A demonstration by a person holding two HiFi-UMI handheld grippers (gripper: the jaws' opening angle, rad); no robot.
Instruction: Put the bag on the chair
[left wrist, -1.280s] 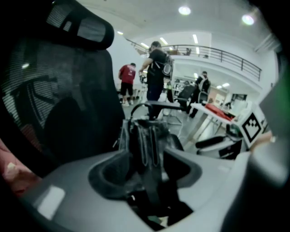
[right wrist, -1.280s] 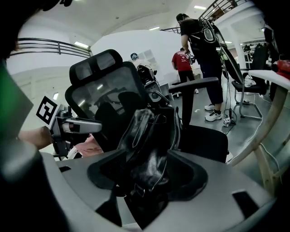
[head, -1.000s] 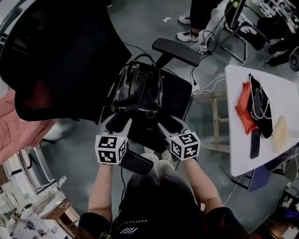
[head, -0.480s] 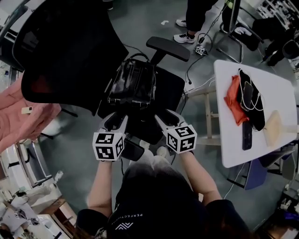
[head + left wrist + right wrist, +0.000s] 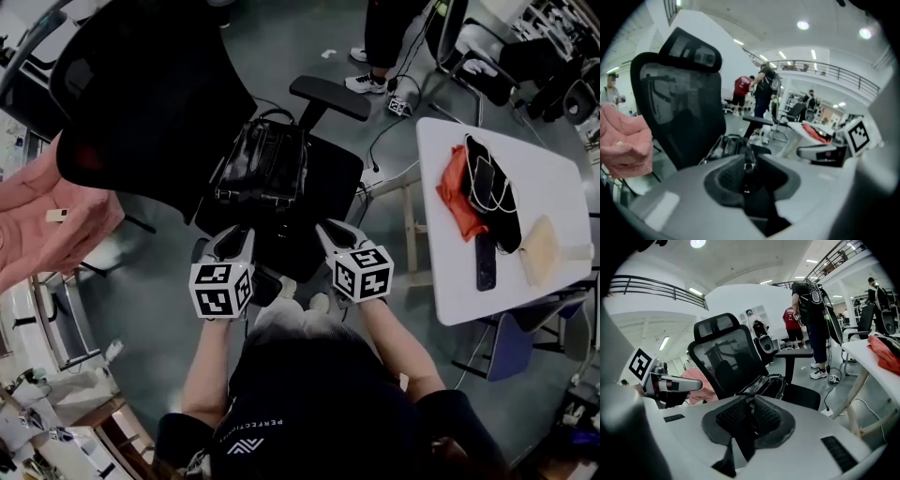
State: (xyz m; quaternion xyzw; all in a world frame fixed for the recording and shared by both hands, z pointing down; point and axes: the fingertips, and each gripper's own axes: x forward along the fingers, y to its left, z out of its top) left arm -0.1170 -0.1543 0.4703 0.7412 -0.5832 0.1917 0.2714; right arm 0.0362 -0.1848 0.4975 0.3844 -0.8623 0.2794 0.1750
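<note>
A black leather bag [image 5: 262,164] lies on the seat [image 5: 330,187] of a black office chair, against its mesh backrest [image 5: 141,94]. My left gripper [image 5: 234,234] and right gripper [image 5: 330,230] hover side by side just short of the seat's front edge, apart from the bag. The jaws of both are closing, with only a narrow gap left and nothing between them. In the left gripper view the bag [image 5: 729,145] shows beyond the left gripper [image 5: 747,168]. In the right gripper view the bag [image 5: 771,385] lies past the right gripper [image 5: 750,416].
The chair's armrest [image 5: 328,97] sticks out behind the bag. At the right stands a white table [image 5: 450,272] with an orange cloth [image 5: 457,192] and phones. A pink garment [image 5: 47,225] hangs at the left. A person's legs [image 5: 384,37] and more chairs are beyond.
Both grippers have let go of the bag's near end and pulled back toward me. Their jaws have narrowed. The bag stays on the seat.
</note>
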